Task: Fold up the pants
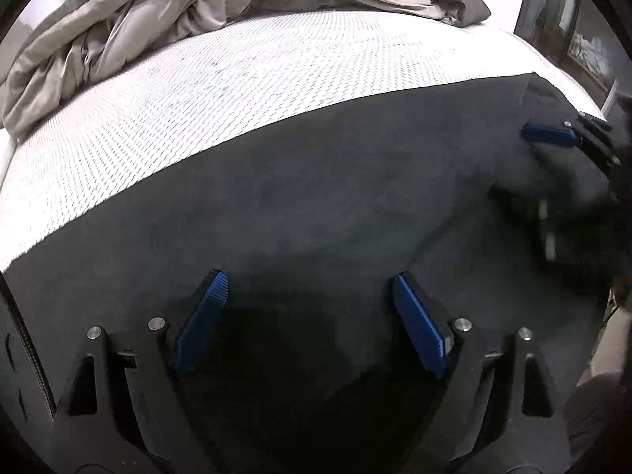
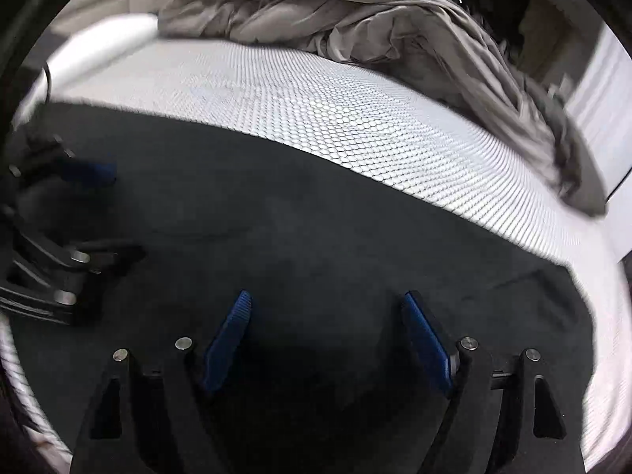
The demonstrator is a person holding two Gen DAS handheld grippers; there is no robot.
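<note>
My left gripper point(image 1: 308, 280) and right gripper point(image 2: 328, 300) both gape wide, empty, over the dark pants point(image 1: 316, 197) on the mattress point(image 1: 197, 91).

No readable text

Neither wrist view shows any legible lettering, label, brand, number or sign on anything.

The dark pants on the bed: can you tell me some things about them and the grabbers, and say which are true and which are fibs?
1. The dark grey fabric pants lie spread on the white dotted mattress. True.
2. The left hand-held gripper is clamped on the pants. False: its jaws stand open, with nothing pinched.
3. A crumpled beige-grey blanket is bunched at the far end of the mattress. True.
4. The right hand-held gripper is shut. False: it is open above the pants.
</note>
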